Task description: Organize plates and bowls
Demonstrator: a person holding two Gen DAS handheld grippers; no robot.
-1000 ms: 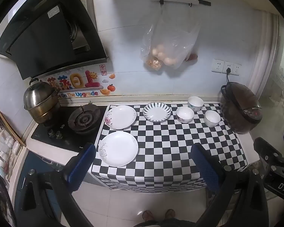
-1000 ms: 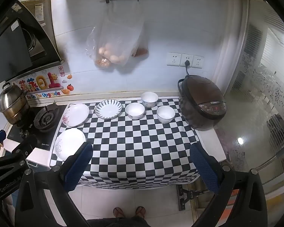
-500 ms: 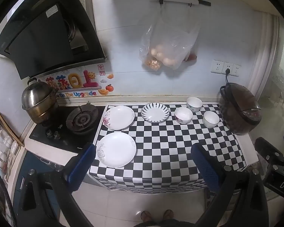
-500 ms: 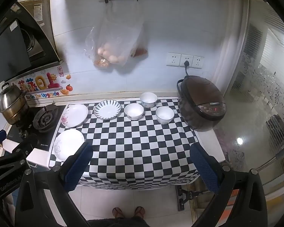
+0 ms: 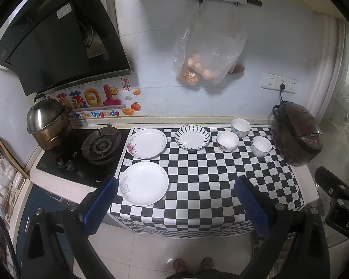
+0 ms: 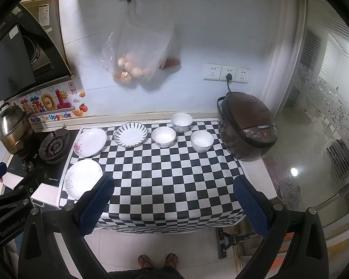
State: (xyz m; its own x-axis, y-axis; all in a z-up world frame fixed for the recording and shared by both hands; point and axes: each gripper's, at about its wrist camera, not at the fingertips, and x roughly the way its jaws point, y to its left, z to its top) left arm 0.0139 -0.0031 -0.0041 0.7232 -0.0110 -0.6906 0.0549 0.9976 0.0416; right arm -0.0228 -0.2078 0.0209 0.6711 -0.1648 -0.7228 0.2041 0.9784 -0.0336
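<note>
Soft dim indoor light, floor glare (image 6: pixel 294 171) (right view), fisheye-bent, dark-vignetted edges

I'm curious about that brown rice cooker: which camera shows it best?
The right wrist view: the rice cooker sits whole and near the middle, its front control panel facing the camera. The left wrist view shows it smaller, squeezed toward the right edge, panel hard to make out.

The left gripper (image 5: pixel 173 200) hangs high above the checkered cloth (image 5: pixel 204 181) with its blue fingers (image 5: pixel 100 205) wide apart and nothing between them. On the cloth, a plain white plate (image 5: pixel 143 186) lies at the near left, a flower plate (image 5: pixel 147 143) behind it, a striped plate (image 5: pixel 192 137) beside that one, and then three bowls (image 5: pixel 227 141) near the rice cooker (image 5: pixel 296 133). Part of the right gripper (image 5: pixel 337 197) shows at the right edge, and its fingers are hidden.
</note>
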